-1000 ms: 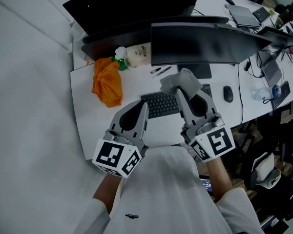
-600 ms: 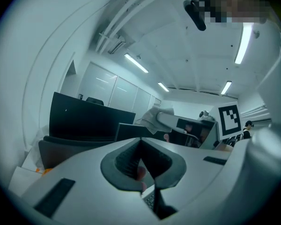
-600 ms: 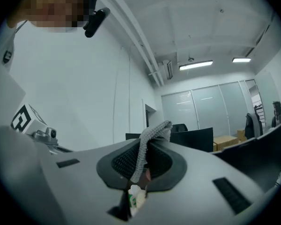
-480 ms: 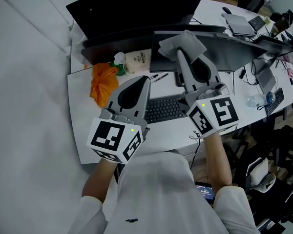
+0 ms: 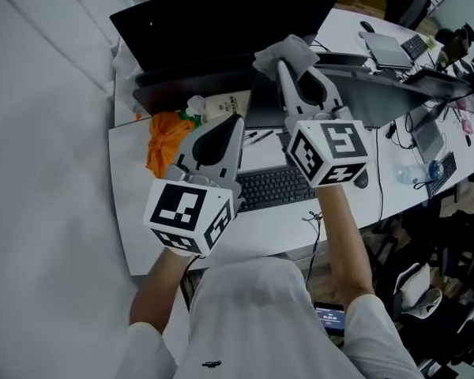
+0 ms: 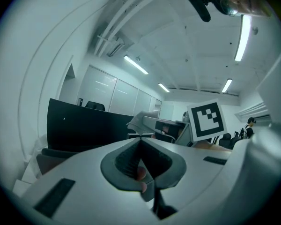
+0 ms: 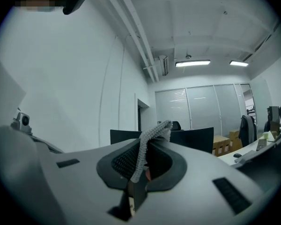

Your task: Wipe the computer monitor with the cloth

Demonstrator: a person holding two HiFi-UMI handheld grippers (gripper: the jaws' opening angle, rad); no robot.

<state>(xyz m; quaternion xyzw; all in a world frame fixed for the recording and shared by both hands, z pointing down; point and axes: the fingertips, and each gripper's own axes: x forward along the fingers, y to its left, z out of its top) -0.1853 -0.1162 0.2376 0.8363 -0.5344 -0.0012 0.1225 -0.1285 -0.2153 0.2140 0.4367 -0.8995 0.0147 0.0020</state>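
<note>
A grey cloth is pinched in my right gripper, which is raised in the head view over the top edge of the nearer dark monitor. In the right gripper view the cloth hangs out from between the shut jaws of that gripper. My left gripper is held up to the left, above the desk, its jaws shut on nothing. In the left gripper view this gripper points toward a large black monitor, with the cloth beyond it.
A second, larger black monitor stands behind. On the white desk lie a keyboard, an orange bag, a white bottle and pens. More desks with laptops and cables fill the right side.
Both grippers have risen from over the keyboard. The right one carried the cloth up and forward to the nearer monitor's top edge.
</note>
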